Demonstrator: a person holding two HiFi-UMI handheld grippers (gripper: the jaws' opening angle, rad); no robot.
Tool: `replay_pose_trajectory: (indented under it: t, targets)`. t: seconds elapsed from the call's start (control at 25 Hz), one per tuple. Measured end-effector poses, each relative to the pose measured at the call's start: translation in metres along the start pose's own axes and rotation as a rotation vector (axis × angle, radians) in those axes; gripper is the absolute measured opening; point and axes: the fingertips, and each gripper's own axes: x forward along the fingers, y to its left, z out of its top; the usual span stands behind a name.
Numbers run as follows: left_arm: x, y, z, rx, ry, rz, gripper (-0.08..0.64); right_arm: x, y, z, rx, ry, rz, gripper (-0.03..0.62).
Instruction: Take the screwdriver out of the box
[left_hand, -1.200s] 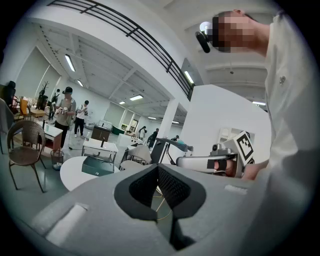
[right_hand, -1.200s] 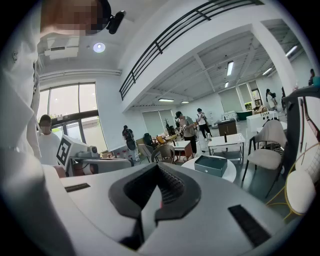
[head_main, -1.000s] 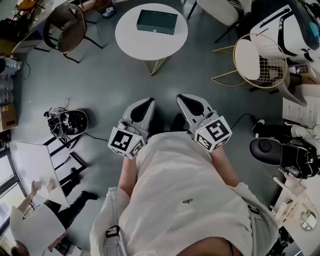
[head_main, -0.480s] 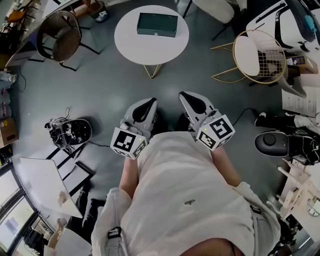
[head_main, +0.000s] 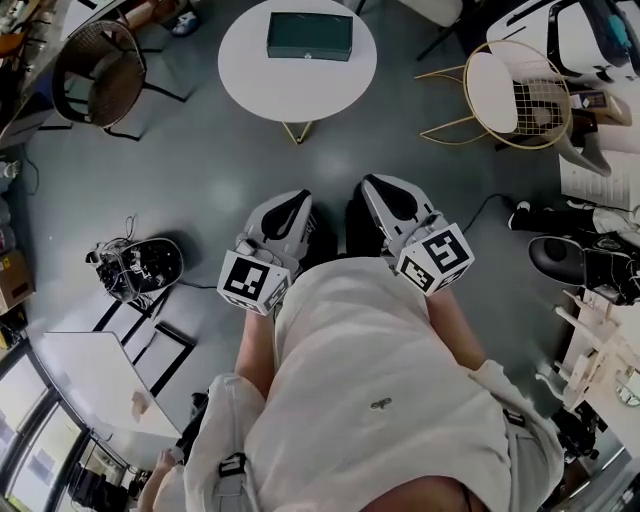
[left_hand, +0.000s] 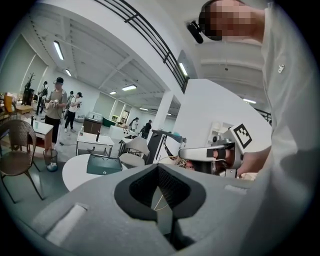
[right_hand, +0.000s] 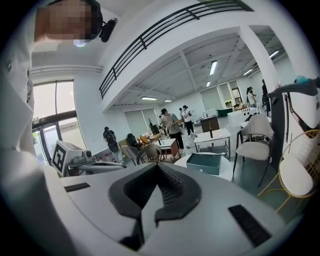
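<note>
A dark green box (head_main: 310, 36) lies shut on a round white table (head_main: 250, 75) at the top of the head view. No screwdriver shows. My left gripper (head_main: 296, 201) and right gripper (head_main: 372, 187) are held side by side before the person's chest, over grey floor and well short of the table. Both point toward it. Along the left gripper (left_hand: 158, 168), its jaws meet at the tips, with the box (left_hand: 104, 164) far ahead. The right gripper (right_hand: 157, 168) is shut and empty too, and the box (right_hand: 204, 163) sits ahead of it to the right.
A dark wicker chair (head_main: 98, 68) stands left of the table. A gold wire chair with a white seat (head_main: 510, 92) stands to its right. A device with tangled cables (head_main: 135, 264) lies on the floor at left. Cluttered furniture lines the right edge. People stand far off (left_hand: 53, 107).
The whole head view has shifted a little: the floor clutter slid down and the chairs moved as the person stepped toward the table. Both grippers stay shut before the chest.
</note>
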Motion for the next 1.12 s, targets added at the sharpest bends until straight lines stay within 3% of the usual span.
replay_pose_trajectory:
  t: [0.28,0.68,1.12]
  targets:
    - [0.039,0.031,0.009,-0.031,0.027,0.041,0.009,0.040,-0.042,0.017,0.006,0.013,0.043,0.006]
    - [0.143,0.069,0.073,-0.049,0.006,0.181,0.009,0.105,-0.131,0.098,-0.022,-0.008,0.216,0.006]
    - [0.232,0.102,0.071,-0.136,0.030,0.322,0.011,0.161,-0.212,0.112,-0.078,0.111,0.362,0.006]
